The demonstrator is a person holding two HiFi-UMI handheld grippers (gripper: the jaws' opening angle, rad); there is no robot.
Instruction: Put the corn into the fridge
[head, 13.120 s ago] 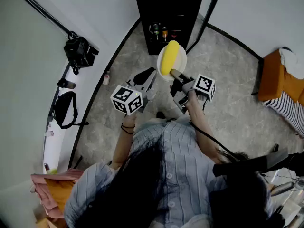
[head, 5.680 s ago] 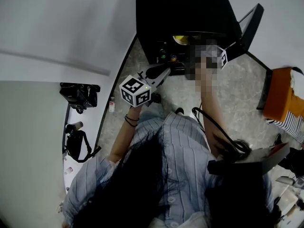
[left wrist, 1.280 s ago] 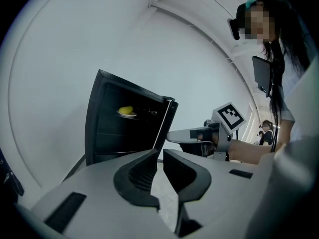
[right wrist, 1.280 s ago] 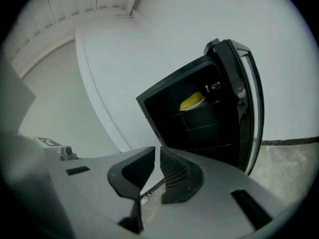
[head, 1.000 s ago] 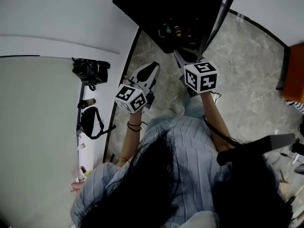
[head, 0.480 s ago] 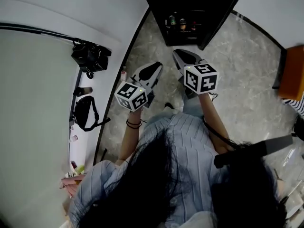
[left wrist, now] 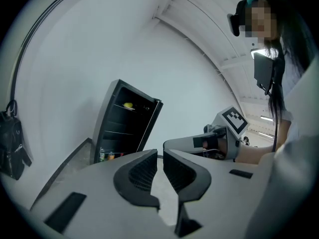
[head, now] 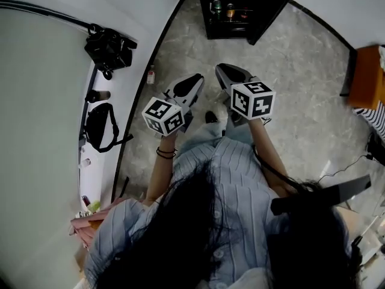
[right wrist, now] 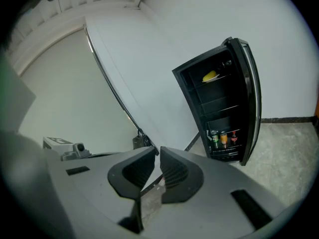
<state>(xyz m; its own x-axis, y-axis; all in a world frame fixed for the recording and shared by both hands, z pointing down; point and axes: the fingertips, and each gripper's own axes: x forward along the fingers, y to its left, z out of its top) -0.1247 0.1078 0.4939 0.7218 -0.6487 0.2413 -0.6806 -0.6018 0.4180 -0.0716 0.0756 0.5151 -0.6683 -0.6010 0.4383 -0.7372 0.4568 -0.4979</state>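
Both grippers are now sitting close in front of the person's chest, drawn well back from the fridge (head: 246,8), which was filling much more of the head view a second ago; the dish with the corn that the right gripper (head: 224,70) was carrying earlier is no longer in it.

Nearest, the left gripper (left wrist: 160,158) is showing its jaws almost together, with only a narrow slit between the ribbed pads and nothing in it. The right gripper (right wrist: 157,153) is reading the same way: jaws nearly closed, and through the gap only the floor and a bit of dark baseboard. Neither one is touching anything (they are simply hanging side by side over the marbled floor (head: 301,83), the right at about 3 o'clock of the left).

Farther off, at 12 o'clock from the person, the fridge is standing with its door (right wrist: 249,93) swung open. In the right gripper view it is lying at roughly 2 o'clock of the jaws, and the corn (right wrist: 210,76) is resting on the upper shelf, a yellow shape over what looks like a pale dish. The left gripper view is confirming it: the same yellow spot (left wrist: 128,105) high inside the dark cabinet. Some cans (right wrist: 222,138) are sitting on the bottom shelf.

So the placing itself appears to be done. What is probably left is only shutting the door, if that is wanted; the task sentence is not asking for it.
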